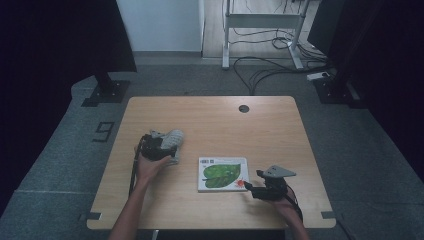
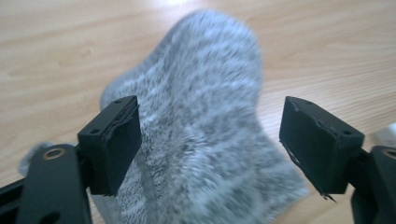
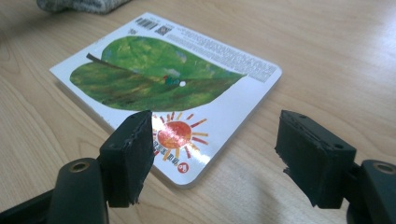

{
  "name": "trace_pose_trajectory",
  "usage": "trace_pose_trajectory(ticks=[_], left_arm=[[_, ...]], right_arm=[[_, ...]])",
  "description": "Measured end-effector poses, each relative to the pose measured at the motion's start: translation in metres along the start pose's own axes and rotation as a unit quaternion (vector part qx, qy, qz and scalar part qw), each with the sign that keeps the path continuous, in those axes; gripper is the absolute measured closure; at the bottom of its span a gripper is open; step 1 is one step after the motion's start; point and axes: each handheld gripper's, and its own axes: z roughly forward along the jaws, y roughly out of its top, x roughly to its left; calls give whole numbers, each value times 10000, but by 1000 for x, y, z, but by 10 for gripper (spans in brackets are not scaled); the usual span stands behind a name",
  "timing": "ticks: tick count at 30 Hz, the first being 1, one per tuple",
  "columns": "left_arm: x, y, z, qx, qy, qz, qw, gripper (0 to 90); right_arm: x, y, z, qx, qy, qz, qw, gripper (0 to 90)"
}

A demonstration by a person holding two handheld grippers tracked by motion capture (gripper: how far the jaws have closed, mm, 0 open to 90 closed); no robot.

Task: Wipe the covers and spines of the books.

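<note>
The right hand-held gripper [image 1: 252, 186] hovers low at the near right of the worktop [image 1: 280, 130], jaws spread with nothing between them, aimed at the near corner of the book [image 1: 223, 174]. In the right gripper view that corner, the one with the red sun, sits just ahead of the left jaw, close but apart from it. The book lies flat and closed, a little right of the worktop's middle, green leaf cover up. Its long axis runs roughly left to right across the worktop, the barcode edge toward the far side.

Farther off and to the left, the left hand-held gripper [image 1: 167, 145] stands over the sock [image 1: 172, 140], jaws spread; the pads flank the grey fabric, the left one about at its edge, without pinching it. The sock lies on the worktop left of the book, well apart from it. Its long axis runs away from the left gripper toward the far side, the rounded end pointing away.

Judging from this, the sock looks set down and let go, so that part seems done. The book looks untouched, with the right gripper lined up on its corner; grasping and moving it appears to be what is left.
</note>
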Motion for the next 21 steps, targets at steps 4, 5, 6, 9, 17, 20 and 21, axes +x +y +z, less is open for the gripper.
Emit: trace_pose_trajectory(ticks=[4, 5, 6, 9, 17, 20, 21], left_arm=[[-10, 0, -19, -277, -188, 170, 9993, 210], [-12, 0, -22, -320, -249, 194, 9990, 210], [-15, 0, -25, -356, -345, 221, 9985, 210], [-26, -3, -35, -492, -596, 357, 9964, 211], [-50, -25, -45, -573, -1148, 444, 9907, 213], [-55, -36, -46, -527, -1302, 403, 9893, 216], [-57, -40, -46, -488, -1332, 404, 9891, 216]], right_arm=[[-2, 1, -3, -116, -24, 15, 9999, 276], [-2, 1, -4, -127, -23, 14, 9999, 276], [-2, 1, -4, -140, -25, 12, 9999, 276], [-1, 1, -5, -174, -40, -13, 9998, 276], [1, 0, -7, -281, -34, -77, 9996, 276], [1, -1, -9, -274, -47, -70, 9996, 276], [1, -2, -10, -269, -56, -58, 9996, 276]])
